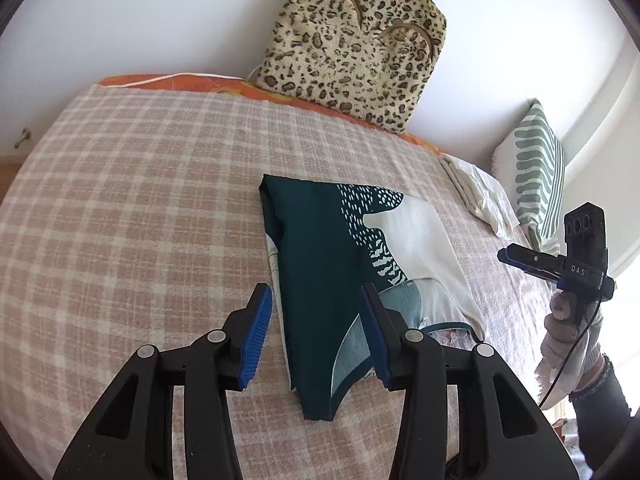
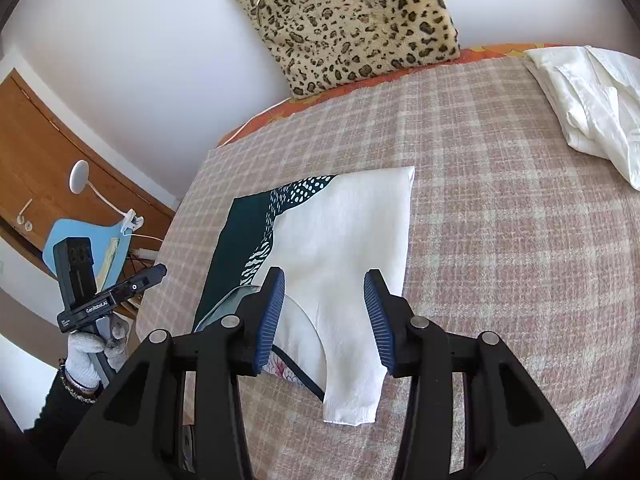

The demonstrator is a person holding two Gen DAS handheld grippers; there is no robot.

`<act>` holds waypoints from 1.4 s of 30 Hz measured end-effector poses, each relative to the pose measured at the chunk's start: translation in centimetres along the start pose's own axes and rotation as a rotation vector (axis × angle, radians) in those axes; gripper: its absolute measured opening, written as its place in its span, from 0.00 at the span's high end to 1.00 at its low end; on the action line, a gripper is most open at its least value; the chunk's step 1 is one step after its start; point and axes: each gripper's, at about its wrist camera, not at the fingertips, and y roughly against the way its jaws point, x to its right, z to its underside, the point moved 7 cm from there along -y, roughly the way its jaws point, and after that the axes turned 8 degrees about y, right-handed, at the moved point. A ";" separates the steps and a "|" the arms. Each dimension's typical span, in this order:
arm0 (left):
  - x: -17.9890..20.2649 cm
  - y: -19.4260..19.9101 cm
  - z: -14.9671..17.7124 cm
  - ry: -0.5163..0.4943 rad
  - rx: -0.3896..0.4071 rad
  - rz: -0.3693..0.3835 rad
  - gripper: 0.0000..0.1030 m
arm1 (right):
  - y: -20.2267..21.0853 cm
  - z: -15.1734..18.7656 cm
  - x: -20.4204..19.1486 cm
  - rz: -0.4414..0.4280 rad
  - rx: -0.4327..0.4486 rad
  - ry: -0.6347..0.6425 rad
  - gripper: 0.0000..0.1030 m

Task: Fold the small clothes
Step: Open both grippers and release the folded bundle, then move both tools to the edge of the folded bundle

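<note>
1. Left wrist view: the left gripper (image 1: 316, 320) hangs with jaws parted and nothing clamped, above the near end of the folded garment (image 1: 332, 264). The garment lies flat mid-blanket (image 1: 132, 200), dark teal side toward the left edge. The right gripper (image 1: 506, 257) shows at the right edge, in a gloved hand (image 1: 568, 328).

2. Right wrist view: the right gripper (image 2: 326, 320) is likewise parted and empty over the garment's white half (image 2: 348, 240). A white cloth pile (image 2: 592, 108) sits by the far right corner, a leopard-print cushion (image 2: 344, 28) at the far edge.
</note>
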 end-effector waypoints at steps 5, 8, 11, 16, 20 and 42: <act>-0.8 1.2 0.3 0.046 0.005 0.008 0.57 | 2.3 3.2 0.7 -0.013 -0.030 -0.068 0.56; -0.8 1.3 0.0 0.064 0.012 0.024 0.57 | 2.8 5.4 1.1 -0.007 -0.059 -0.088 0.55; -0.9 0.8 -0.3 0.063 0.009 0.021 0.54 | 2.6 7.3 1.6 -0.027 -0.085 -0.138 0.53; -1.4 -0.9 -0.6 0.129 -0.008 0.088 0.52 | 1.6 9.4 2.4 -0.047 -0.112 -0.232 0.53; -2.2 -2.4 -0.9 0.154 -0.031 0.096 0.52 | 1.0 9.6 2.7 -0.031 -0.115 -0.247 0.53; -5.6 -10.2 -6.4 0.323 -0.098 0.202 0.52 | -1.7 10.5 3.8 -0.264 -0.033 -0.414 0.52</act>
